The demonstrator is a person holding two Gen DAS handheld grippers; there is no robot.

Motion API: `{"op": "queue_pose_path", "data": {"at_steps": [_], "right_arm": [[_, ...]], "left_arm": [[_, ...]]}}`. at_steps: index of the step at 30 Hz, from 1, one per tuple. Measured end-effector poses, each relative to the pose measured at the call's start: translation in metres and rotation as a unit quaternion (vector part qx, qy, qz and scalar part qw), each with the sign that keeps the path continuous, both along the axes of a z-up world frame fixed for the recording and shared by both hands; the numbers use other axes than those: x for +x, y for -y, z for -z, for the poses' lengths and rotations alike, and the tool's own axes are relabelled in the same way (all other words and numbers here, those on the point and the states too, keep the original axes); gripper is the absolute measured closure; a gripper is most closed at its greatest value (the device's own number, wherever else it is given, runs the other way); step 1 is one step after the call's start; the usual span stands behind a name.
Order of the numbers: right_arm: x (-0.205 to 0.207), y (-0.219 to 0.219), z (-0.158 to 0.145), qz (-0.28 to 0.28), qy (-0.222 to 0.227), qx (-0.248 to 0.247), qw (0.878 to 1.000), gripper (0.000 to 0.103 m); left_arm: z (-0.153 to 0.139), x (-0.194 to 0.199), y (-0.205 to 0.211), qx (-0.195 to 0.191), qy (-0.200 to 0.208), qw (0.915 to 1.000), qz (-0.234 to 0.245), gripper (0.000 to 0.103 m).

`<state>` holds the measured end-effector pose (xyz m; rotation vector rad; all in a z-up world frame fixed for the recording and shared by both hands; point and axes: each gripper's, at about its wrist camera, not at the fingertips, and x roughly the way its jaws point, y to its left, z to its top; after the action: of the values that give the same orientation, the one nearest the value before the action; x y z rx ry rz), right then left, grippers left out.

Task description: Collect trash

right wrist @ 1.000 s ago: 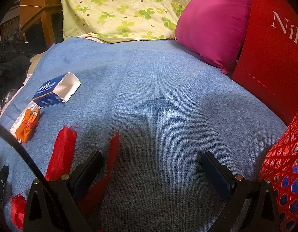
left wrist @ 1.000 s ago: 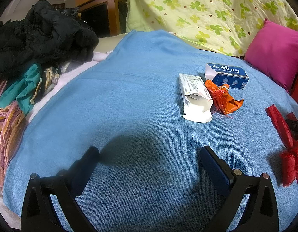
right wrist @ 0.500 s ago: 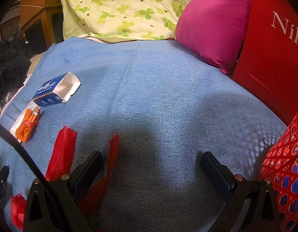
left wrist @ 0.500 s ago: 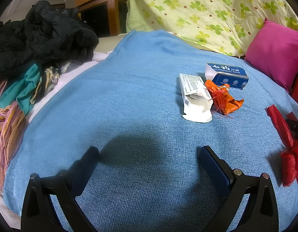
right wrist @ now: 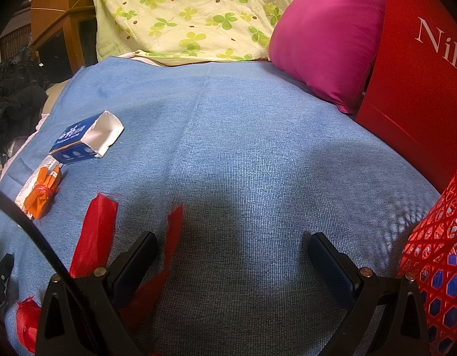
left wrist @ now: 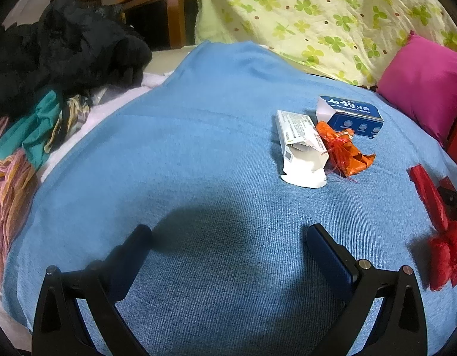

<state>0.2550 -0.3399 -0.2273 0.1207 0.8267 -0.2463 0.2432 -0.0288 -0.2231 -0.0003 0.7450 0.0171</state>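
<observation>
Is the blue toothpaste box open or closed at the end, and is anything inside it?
Open. The blue box lies on its side on the blue blanket; the end facing the right wrist camera gapes, showing a bare white interior. Deeper inside: cannot tell.

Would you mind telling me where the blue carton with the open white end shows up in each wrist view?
Left wrist: the blue carton lies right of centre in the upper half, behind the orange wrapper.
Right wrist: the same carton sits at the left edge, mid-height, its open white end toward the middle.
Shared landmark: the pink pillow, far right in the left view, upper right in the right view.
</observation>
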Motion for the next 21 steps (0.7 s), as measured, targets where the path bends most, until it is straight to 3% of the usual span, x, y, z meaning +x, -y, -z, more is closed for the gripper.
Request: {"op": "queue_pose_path", "data": {"at_steps": [14,21], "right_arm": [[0.001,-0.001,0.0,0.004,-0.001,-0.001,1.0,0.0],[0.007,-0.003,-0.006,0.057,-0.051,0.021,0.997,0.0]], "left_arm": [[-0.001,0.009,-0.003,-0.021,-0.041,0.9985,-0.029,0.0],[-0.002,0.014,-0.006,-0.027,-0.074,0.9967,-0.018,0.0]]}}
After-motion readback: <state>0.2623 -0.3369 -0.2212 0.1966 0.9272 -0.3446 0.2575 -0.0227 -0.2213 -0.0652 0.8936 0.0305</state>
